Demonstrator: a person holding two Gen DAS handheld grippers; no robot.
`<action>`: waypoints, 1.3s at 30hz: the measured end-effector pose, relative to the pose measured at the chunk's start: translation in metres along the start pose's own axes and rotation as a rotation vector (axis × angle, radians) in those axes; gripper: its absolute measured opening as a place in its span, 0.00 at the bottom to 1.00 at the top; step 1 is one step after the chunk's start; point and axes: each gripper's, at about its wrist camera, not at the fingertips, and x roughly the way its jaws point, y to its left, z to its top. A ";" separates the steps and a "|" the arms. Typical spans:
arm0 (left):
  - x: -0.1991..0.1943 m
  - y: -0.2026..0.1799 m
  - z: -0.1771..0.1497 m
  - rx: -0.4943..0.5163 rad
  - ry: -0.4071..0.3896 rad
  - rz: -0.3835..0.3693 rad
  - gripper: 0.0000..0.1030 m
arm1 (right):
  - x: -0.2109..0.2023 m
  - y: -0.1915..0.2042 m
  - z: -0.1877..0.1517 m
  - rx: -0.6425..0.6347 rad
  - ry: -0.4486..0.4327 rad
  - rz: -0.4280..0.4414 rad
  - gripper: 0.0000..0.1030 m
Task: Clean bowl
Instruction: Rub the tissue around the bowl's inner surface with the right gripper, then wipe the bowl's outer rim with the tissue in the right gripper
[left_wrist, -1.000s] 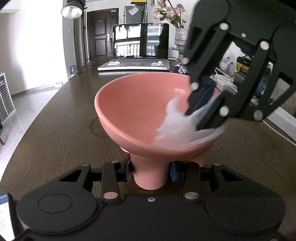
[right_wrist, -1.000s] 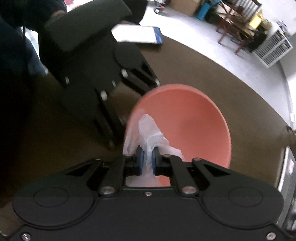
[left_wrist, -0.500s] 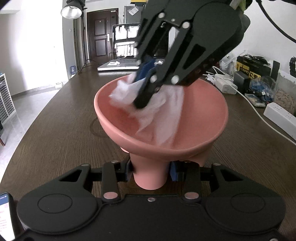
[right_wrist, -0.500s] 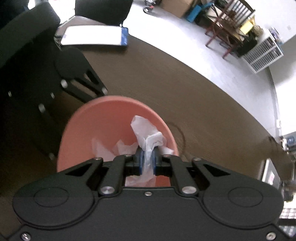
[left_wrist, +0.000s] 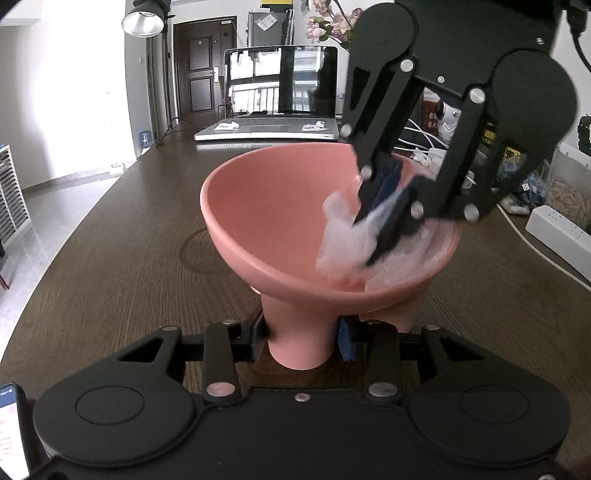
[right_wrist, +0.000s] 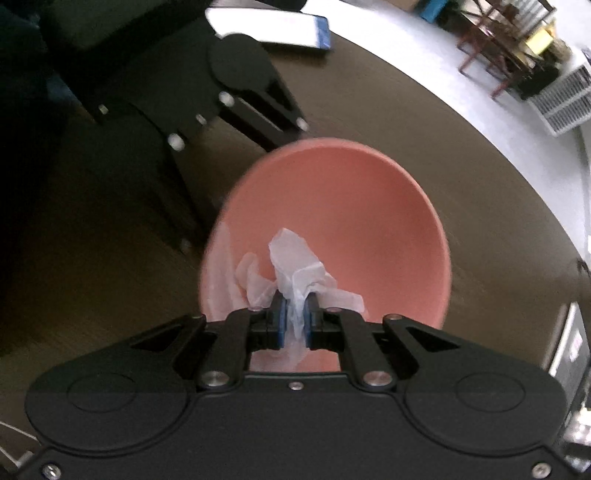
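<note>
Left gripper (left_wrist: 301, 341) nearest, jaws clamped on foot of pink bowl (left_wrist: 280, 206), which stands on dark wood table (left_wrist: 110, 266) just ahead. Right gripper (right_wrist: 294, 317) reaches down into bowl's right side, jaws pinched tight on white tissue (right_wrist: 295, 266), tissue pressed vs inner wall. Farther back: open laptop (left_wrist: 273, 107), flowers behind it.

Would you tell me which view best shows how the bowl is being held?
The left wrist view: the left gripper pinches the pink bowl's foot. The right wrist view shows only its inside, with the tissue.
</note>
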 end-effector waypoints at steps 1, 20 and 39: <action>0.001 -0.001 0.000 0.000 0.000 0.000 0.37 | 0.000 0.001 0.003 -0.010 -0.005 0.000 0.09; 0.005 -0.006 0.001 -0.002 0.000 -0.001 0.37 | 0.005 -0.020 0.000 0.016 0.051 -0.037 0.09; 0.003 0.001 0.001 -0.016 -0.001 -0.014 0.37 | -0.044 -0.052 0.077 -0.055 -0.176 -0.146 0.09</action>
